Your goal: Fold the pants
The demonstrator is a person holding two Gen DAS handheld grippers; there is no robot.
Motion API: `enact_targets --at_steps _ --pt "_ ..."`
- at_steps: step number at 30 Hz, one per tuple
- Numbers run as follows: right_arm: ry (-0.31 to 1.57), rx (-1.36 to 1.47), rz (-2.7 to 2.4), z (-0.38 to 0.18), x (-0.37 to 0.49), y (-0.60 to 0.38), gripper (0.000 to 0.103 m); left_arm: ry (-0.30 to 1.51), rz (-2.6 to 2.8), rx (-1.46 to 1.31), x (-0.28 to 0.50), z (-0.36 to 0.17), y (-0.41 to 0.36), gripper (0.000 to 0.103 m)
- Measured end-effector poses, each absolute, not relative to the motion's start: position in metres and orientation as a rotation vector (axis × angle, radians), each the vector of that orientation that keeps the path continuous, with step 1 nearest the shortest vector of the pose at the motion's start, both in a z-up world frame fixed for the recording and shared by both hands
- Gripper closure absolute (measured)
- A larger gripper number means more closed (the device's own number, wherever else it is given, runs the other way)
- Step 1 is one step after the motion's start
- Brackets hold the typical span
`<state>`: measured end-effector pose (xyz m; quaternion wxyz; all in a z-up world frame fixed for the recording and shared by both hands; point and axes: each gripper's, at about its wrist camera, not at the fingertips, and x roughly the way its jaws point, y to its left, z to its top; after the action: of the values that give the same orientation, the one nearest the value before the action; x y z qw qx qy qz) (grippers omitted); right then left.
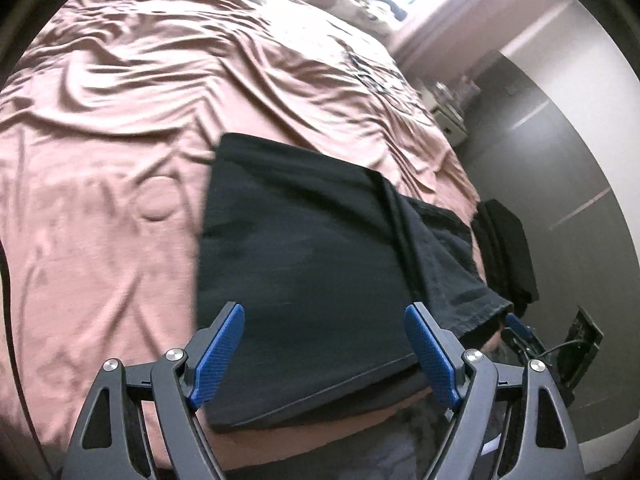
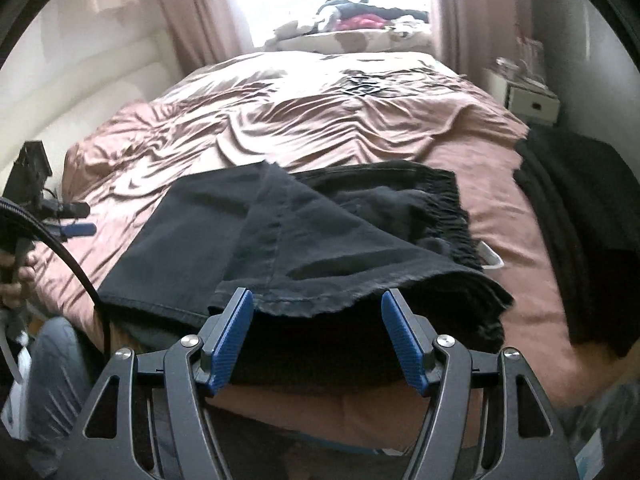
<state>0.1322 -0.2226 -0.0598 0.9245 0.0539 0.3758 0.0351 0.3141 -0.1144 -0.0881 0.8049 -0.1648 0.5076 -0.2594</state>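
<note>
The left gripper (image 1: 325,322) has its blue pads (image 1: 220,350) spread wide, with nothing between them. It is positioned at the near edge of the black pants (image 1: 304,256). The right gripper (image 2: 317,312) is likewise spread, with no cloth clamped. Its pads (image 2: 230,342) frame the hem of the upper trouser leg.

The pants lie folded on the pink bedsheet (image 2: 320,120), at the near edge of the bed. One leg is laid across the other layers, and the gathered waistband (image 2: 452,208) is exposed on the right side.

A second dark garment (image 2: 580,240) lies at the right edge of the bed, apart from the pants. A white nightstand (image 2: 532,100) stands beyond it.
</note>
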Motion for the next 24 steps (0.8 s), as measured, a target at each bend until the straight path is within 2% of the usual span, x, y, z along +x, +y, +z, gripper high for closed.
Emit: enact_targets --at_steps 16,22,24 --pt "0.849 -0.149 0.211 -0.070 0.164 -0.176 0.038 1.118 -0.403 -0.446 0.288 -0.136 -0.046 0.020" --pt "0.895 -0.237 0.229 -0.078 0.176 -0.170 0.038 1.138 -0.385 -0.487 0.285 -0.154 -0.041 0.029" --pt "0.907 -0.268 0.231 -0.080 0.179 -0.166 0.038 1.154 -0.392 -0.496 0.285 -0.159 -0.043 0.038"
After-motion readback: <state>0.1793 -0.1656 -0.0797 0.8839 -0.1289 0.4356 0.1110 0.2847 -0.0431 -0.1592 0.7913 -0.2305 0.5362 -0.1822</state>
